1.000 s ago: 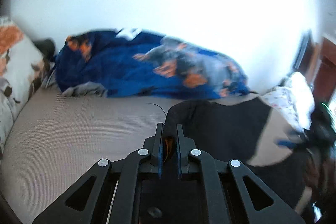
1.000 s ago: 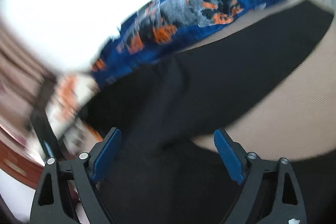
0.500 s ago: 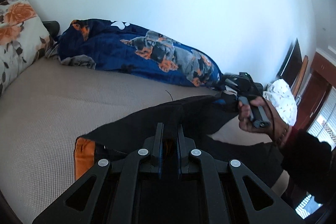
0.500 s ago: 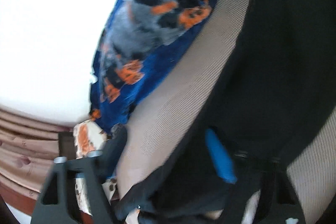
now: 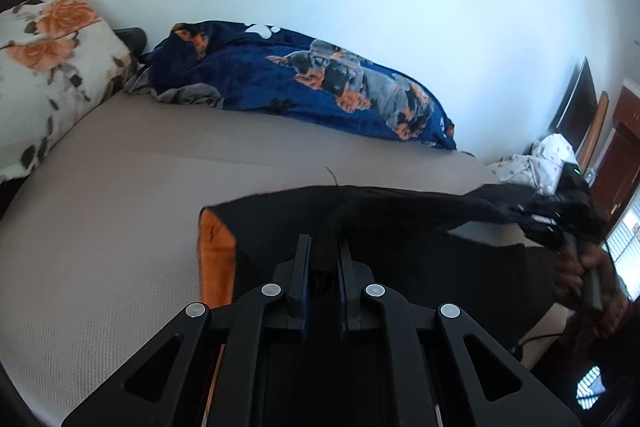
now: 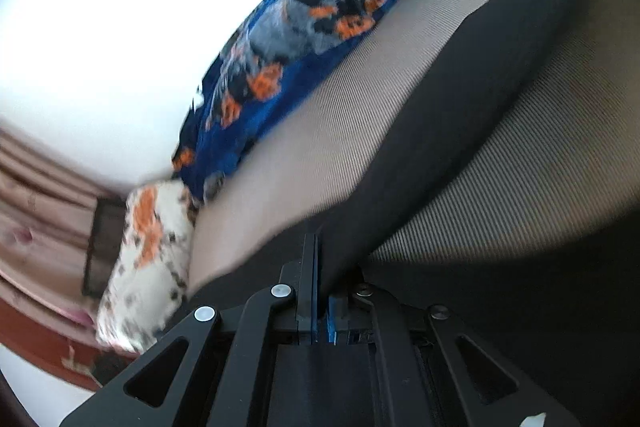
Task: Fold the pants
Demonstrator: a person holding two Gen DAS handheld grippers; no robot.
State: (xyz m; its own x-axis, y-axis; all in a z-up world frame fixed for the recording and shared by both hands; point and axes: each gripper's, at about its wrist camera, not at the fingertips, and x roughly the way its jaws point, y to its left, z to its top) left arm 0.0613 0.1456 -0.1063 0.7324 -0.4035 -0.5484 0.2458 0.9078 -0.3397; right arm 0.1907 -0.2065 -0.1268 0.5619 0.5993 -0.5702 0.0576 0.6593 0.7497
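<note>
The black pants (image 5: 400,227) lie on the beige bed (image 5: 120,187), with an orange lining patch (image 5: 214,255) showing at the left edge. My left gripper (image 5: 323,263) is shut on a fold of the pants near that end. My right gripper (image 6: 325,267) is shut on the black pants (image 6: 460,99), which stretch away taut across the bed (image 6: 320,131). In the left wrist view the right gripper (image 5: 560,223) and the hand holding it show at the far right, gripping the other end of the pants.
A blue dog-print blanket (image 5: 320,87) lies bunched along the white wall. A floral pillow (image 5: 44,67) sits at the bed's left end. White bedding (image 5: 536,163) and dark wooden furniture (image 5: 616,155) stand at the right. The blanket (image 6: 320,19) and pillow (image 6: 148,259) show in the right wrist view.
My right gripper has closed on the pants; one second ago it was open. The pants are now stretched between both grippers. The left gripper stayed shut on the cloth.
</note>
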